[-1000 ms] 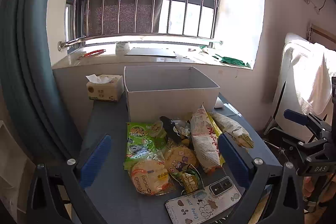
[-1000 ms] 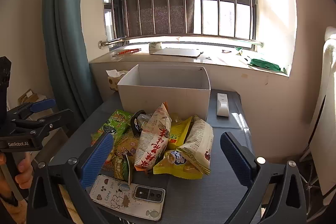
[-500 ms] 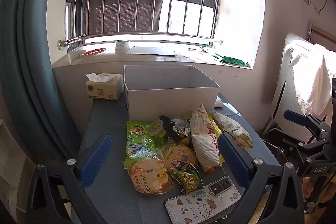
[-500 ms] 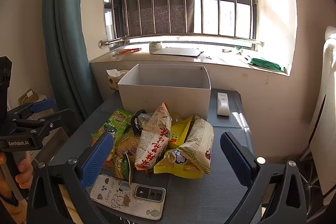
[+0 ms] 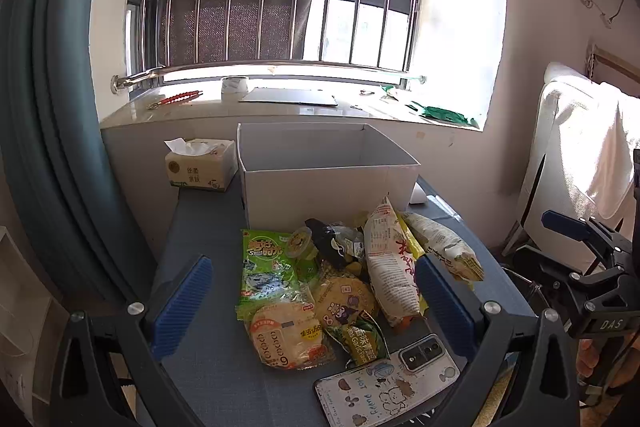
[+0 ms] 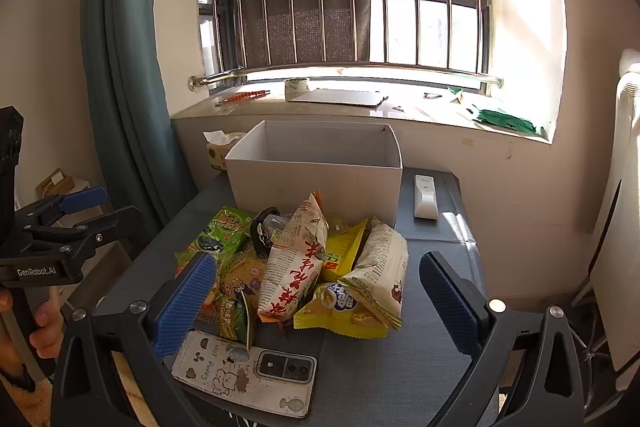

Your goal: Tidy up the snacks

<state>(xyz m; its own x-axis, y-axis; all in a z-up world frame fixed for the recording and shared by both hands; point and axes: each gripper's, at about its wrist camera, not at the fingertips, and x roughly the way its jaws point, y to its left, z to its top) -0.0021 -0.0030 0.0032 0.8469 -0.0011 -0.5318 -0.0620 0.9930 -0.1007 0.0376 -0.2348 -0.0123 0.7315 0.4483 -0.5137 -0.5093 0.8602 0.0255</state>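
Observation:
A pile of snack bags (image 5: pixel 340 275) lies on the grey table (image 5: pixel 208 227), in front of an open white box (image 5: pixel 320 167) that looks empty. The pile shows in the right wrist view (image 6: pixel 312 263) with the box (image 6: pixel 316 171) behind it. It holds a green bag (image 5: pixel 266 267), a round cracker pack (image 5: pixel 288 331), a tall white-and-red bag (image 6: pixel 294 263) and a yellow bag (image 6: pixel 340 311). My left gripper (image 5: pixel 312 307) is open and empty, held near the pile's front. My right gripper (image 6: pixel 316 307) is open and empty, in front of the pile.
A phone in a cartoon case (image 6: pixel 244 371) lies at the table's near edge. A tissue box (image 5: pixel 200 165) stands left of the white box. A white remote (image 6: pixel 424 195) lies to its right. A windowsill (image 6: pixel 360 107) and teal curtain (image 6: pixel 120 67) stand behind.
Both grippers have barely moved; the view has shifted very slightly. Nothing was taken hold of or let go.

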